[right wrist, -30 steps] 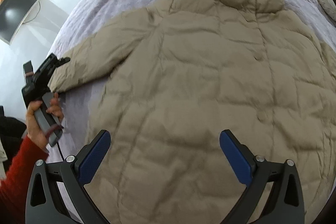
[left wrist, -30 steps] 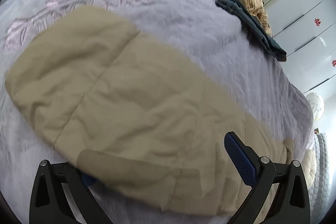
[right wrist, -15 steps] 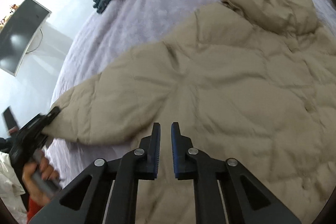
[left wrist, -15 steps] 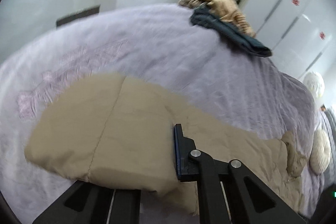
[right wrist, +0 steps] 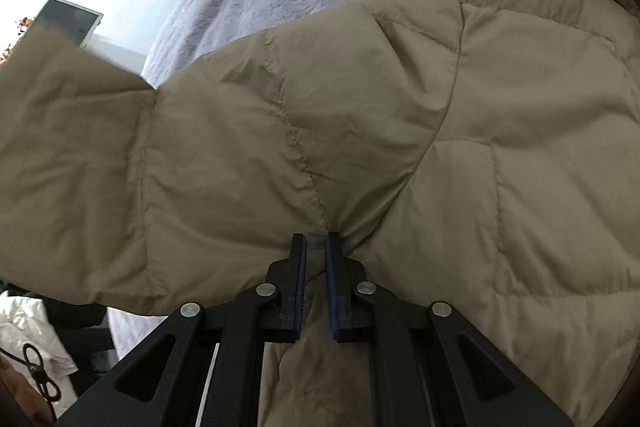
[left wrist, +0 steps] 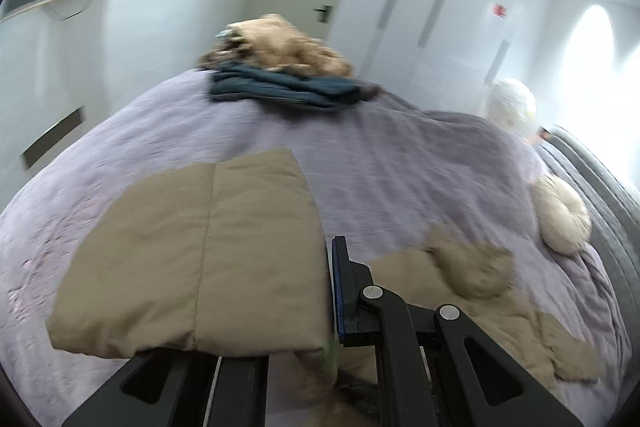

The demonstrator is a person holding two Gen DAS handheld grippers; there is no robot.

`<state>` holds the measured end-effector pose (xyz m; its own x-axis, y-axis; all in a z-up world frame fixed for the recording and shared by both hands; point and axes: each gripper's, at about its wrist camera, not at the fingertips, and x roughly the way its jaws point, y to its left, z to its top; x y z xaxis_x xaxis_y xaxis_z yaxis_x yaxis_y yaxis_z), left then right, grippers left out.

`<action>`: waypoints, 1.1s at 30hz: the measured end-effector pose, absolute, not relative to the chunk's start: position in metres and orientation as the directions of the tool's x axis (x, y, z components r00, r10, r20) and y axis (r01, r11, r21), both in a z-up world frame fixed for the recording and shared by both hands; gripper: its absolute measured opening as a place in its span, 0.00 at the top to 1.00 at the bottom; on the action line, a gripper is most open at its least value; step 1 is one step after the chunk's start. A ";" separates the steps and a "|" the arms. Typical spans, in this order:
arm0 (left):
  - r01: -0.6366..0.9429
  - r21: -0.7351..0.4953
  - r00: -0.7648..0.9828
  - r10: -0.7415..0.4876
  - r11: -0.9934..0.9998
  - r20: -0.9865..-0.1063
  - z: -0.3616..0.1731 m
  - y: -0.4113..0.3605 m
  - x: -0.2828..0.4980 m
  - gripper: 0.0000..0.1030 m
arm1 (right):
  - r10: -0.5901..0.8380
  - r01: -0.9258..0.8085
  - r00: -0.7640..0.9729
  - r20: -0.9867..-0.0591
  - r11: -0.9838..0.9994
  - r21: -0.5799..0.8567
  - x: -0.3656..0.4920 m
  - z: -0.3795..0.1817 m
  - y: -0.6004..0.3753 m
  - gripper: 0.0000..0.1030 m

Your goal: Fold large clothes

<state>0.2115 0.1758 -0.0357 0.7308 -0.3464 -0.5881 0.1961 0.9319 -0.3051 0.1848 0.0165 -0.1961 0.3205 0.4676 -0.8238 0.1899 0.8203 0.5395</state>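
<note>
Between the left tongs (left wrist: 320, 291) a flat end of the beige quilted jacket (right wrist: 460, 115) is being pinched: that end, most likely the sleeve (left wrist: 200, 259), is draping over the tongs' left finger and hiding it, while the blue-padded right finger (left wrist: 340, 295) is pressing against its edge. Both pairs of tongs have just been closing. Ahead of the left tongs the lavender bedspread (left wrist: 400, 167) is stretching away, with a small pile of folded clothes (left wrist: 280, 75), tan on top of dark blue, lying well beyond; to the right, the jacket's collar (left wrist: 468, 263) is lying bunched on the bed, near a cream round cushion (left wrist: 564, 223). The picture here is blurred, so finer detail of the grip cannot be told. Under the right tongs (right wrist: 316, 247) the jacket's body is spreading across the bed, filling nearly everything ahead and to the right; the two blue pads are standing close together, nipping a small fold of fabric at a quilting seam between their tips. To the left of these tongs the lifted sleeve is hanging above the bed edge.
</note>
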 end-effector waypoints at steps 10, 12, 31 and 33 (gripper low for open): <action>0.485 -0.283 0.543 -0.539 0.828 -0.644 -0.058 -0.001 0.199 0.89 | 0.336 0.384 0.477 -0.812 0.752 0.536 0.087 -0.140 -0.125 0.90; 0.546 -0.263 0.478 -0.553 0.796 -0.683 -0.077 -0.044 0.191 0.89 | 0.287 0.426 0.483 -0.827 0.748 0.508 0.064 -0.136 -0.152 0.90; 0.560 -0.151 0.379 -0.414 0.815 -0.827 -0.130 -0.078 0.141 0.20 | 0.167 0.438 0.436 -0.884 0.819 0.371 0.017 -0.115 -0.227 0.35; 0.540 -0.148 0.421 -0.418 0.828 -0.805 -0.110 -0.051 0.135 0.20 | 0.158 0.373 0.468 -0.870 0.856 0.357 0.019 -0.100 -0.218 0.18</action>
<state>0.1353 -0.0509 -0.1105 0.4213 -0.4182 -0.8047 0.5405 0.8283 -0.1476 0.0185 -0.2184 -0.1004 0.4677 0.1583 -0.8696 0.3733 0.8564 0.3567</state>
